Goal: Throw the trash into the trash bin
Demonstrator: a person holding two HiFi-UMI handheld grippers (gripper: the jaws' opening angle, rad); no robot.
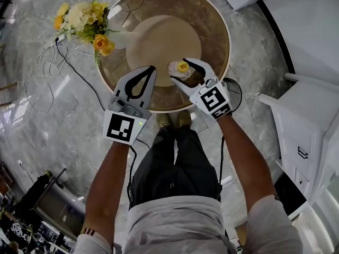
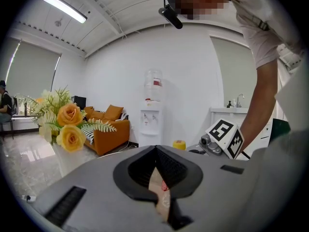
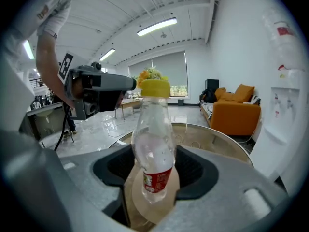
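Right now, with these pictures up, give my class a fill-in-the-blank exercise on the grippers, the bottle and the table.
1. The right gripper has a ___ between its jaws.
2. The cap on it is ___.
3. The jaws of the left gripper are ___.
4. The table is ___ in shape.
Missing words: bottle, yellow, shut, round.

bottle (image 3: pixel 153 144) 1 | round bench (image 1: pixel 222 36) 1 | flower bunch (image 1: pixel 85 20) 1 | grippers 2: left gripper (image 1: pixel 151 70), right gripper (image 1: pixel 180 70) | orange sofa (image 2: pixel 108 127) 1 | water dispenser (image 2: pixel 152 110) 1
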